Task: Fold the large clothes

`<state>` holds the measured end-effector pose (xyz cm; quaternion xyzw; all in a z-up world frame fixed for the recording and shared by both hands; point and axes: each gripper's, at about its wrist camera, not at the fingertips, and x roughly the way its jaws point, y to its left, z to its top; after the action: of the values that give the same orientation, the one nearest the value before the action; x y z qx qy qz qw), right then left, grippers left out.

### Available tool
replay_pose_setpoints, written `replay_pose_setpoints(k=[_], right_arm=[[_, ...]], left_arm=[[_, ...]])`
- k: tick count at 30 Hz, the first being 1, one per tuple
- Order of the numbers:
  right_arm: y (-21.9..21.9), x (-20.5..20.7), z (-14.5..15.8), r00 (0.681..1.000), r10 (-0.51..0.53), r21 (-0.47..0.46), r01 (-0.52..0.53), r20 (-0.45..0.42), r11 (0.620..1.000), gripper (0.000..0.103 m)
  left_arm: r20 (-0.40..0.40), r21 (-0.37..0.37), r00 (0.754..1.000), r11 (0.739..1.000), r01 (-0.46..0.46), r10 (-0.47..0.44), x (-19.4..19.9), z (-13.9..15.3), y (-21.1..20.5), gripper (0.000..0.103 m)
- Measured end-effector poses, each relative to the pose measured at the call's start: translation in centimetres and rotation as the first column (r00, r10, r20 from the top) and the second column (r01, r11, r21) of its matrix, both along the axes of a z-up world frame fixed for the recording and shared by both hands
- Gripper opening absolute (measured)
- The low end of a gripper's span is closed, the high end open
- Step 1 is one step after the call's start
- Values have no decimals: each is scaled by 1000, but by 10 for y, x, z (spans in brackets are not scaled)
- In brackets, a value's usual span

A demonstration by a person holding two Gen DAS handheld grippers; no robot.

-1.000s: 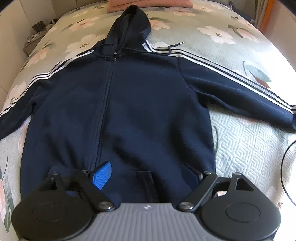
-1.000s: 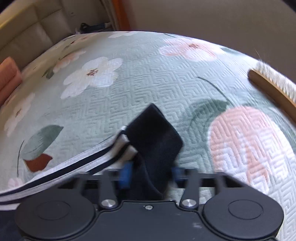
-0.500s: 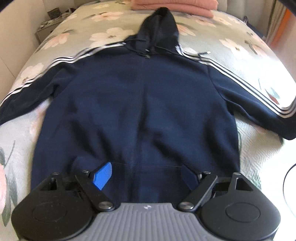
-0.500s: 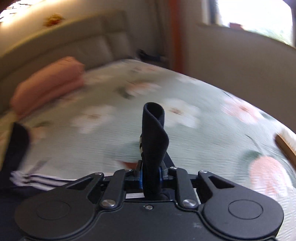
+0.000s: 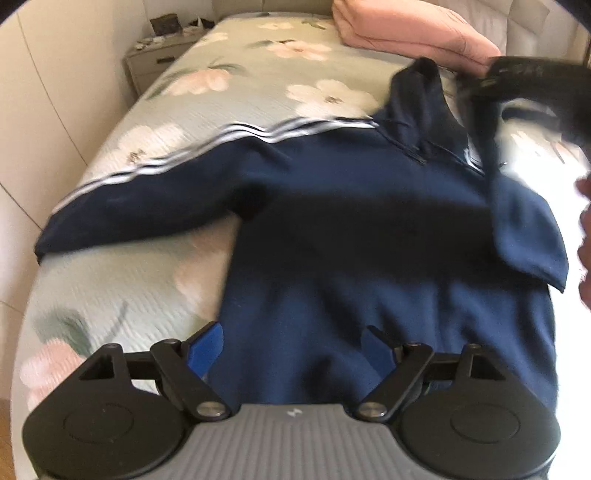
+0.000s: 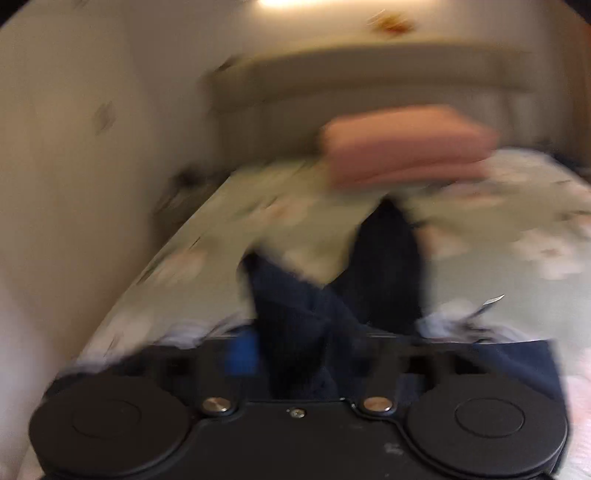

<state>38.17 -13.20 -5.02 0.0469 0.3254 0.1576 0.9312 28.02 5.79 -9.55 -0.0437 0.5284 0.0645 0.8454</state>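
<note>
A navy zip hoodie (image 5: 351,229) with white shoulder stripes lies face up on the flowered bed cover (image 5: 207,92). Its left sleeve (image 5: 147,199) stretches out flat. The right sleeve (image 5: 524,229) is lifted and hangs down over the chest from my right gripper (image 5: 476,88), a blurred black shape near the hood (image 5: 421,99). In the right wrist view that gripper (image 6: 325,347) has its jaws opening, with the dark cuff (image 6: 295,317) loose between them. My left gripper (image 5: 291,347) hovers open over the hem, holding nothing.
A folded pink blanket (image 5: 406,33) lies at the head of the bed, also in the right wrist view (image 6: 402,147). A nightstand (image 5: 159,62) stands at the far left by the wall. A person's hand (image 5: 583,236) shows at the right edge.
My right gripper carried the right sleeve up off the bed and across toward the hood, and its jaws have parted. My left gripper slid left along the hem, staying open.
</note>
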Motion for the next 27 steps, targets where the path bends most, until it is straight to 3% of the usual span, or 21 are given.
replay_pose_setpoints(k=[3,7,9,11,14,17,19,21,22,25,27], right_arm=[[14,-7,-21,998,52,-62,-54,-35,997,83],[-11,-13,-57,991,-83,-240,55,-108,969,82],[-29,-13,-72,976,-157,-281,110,-150,953,72],[-54,-9,-83,958,-222,-309,159,-182,938,60],[-77,-14,-90,943,-274,-337,198,-192,920,59],[-87,-14,-98,935,-294,-347,214,-198,913,59],[-93,-12,-107,928,-307,-352,221,-210,910,59],[-94,-7,-113,921,-320,-354,229,-223,907,59],[-94,-4,-113,919,-325,-351,234,-225,906,59],[-95,1,-108,919,-331,-331,251,-214,910,59],[-96,6,-102,917,-342,-322,267,-205,908,59]], left_arm=[[12,1,1000,1000,16,-16,17,-12,24,84],[71,-34,995,997,67,-65,54,-35,34,83],[97,-69,993,995,77,-71,78,-46,34,80],[120,-153,991,985,78,-60,101,-57,33,80],[110,-273,994,961,42,-12,139,-80,33,79],[39,-340,999,940,-12,27,170,-107,31,76],[1,-349,1000,937,-26,28,183,-122,28,67],[38,-277,999,961,-7,18,189,-121,18,37],[52,-253,999,967,24,-11,193,-119,13,8],[167,-276,985,957,89,-44,196,-89,9,7],[278,-262,959,956,131,-56,193,-54,14,7]])
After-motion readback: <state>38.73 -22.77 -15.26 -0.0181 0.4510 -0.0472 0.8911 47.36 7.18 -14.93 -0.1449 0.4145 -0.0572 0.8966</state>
